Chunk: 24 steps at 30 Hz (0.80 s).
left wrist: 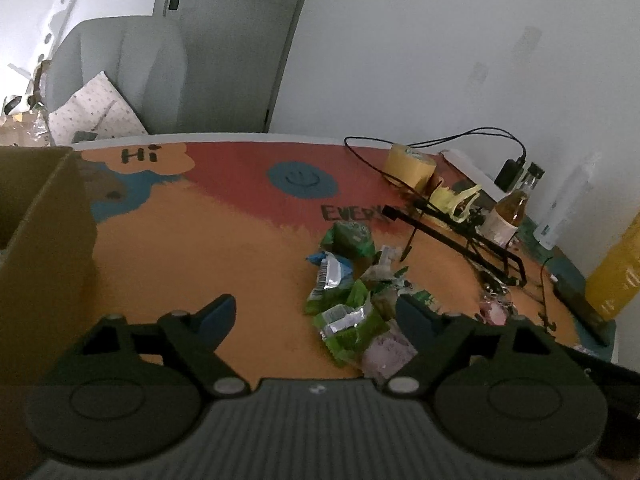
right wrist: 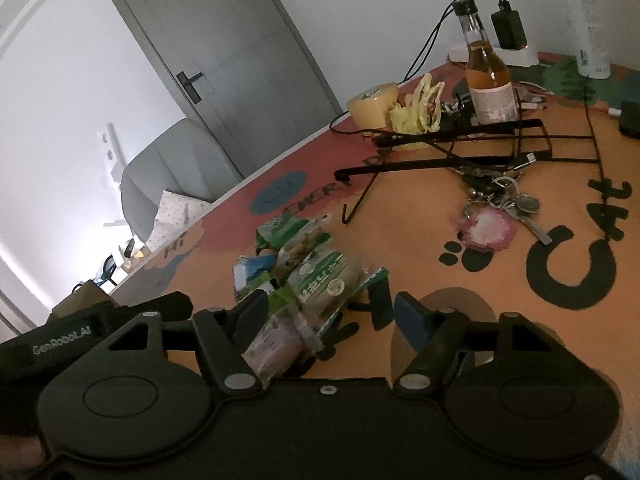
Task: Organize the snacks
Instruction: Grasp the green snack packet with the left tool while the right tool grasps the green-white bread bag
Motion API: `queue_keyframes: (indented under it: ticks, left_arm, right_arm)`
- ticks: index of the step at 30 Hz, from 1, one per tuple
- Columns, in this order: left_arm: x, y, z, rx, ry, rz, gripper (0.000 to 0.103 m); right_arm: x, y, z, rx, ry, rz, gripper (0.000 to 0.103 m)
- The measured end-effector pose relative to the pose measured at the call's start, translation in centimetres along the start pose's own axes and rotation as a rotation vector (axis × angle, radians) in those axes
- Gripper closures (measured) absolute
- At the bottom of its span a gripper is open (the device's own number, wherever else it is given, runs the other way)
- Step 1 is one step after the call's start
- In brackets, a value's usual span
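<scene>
table (left wrist: 200,248): orange mat, snack packets (left wrist: 348,292) centre frame
left gripper (left wrist: 316,312): wide open, empty
right gripper (right wrist: 332,312): wide open, empty

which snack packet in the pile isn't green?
The blue packet on the pile's left side; a pale purple one also lies nearest the left gripper. The rest are green.

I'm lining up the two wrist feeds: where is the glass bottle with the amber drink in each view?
Left wrist: glass bottle at right of centre, behind the black wire rack.
Right wrist: glass bottle at upper right, standing upright behind the same rack.
Shared landmark: the yellow tape roll, left of the bottle in both.
</scene>
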<state>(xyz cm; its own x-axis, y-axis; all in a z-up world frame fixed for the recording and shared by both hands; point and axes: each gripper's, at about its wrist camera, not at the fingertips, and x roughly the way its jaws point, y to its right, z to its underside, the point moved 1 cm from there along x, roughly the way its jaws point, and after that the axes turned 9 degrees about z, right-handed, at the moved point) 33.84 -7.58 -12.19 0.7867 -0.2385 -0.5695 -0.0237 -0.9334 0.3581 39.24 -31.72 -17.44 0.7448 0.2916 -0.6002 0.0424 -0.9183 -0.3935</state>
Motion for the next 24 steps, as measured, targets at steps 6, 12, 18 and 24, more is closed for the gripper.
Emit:
queue_keyframes:
  ticks: [6,12,18,24]
  left_arm:
    - [2.5,0.2,-0.1,-0.013,-0.029,-0.013,0.033]
    - [4.5,0.7,0.0,-0.007,-0.055,-0.003,0.039]
    - [6.2,0.8,0.7,-0.003,-0.085,-0.011,0.056]
    - [5.6,0.1,0.6,-0.024,-0.080,-0.028,0.069]
  right_arm:
    - [1.6,0.8,-0.7,0.019,-0.006,-0.002,0.032]
    - [2.2,1.0,-1.3,0.013,0.008,-0.003,0.032]
    - [3.0,1.1,-1.7,0.020,0.006,0.000,0.032]
    - [3.5,-0.3,-2.1,-0.015,0.025,-0.016,0.032]
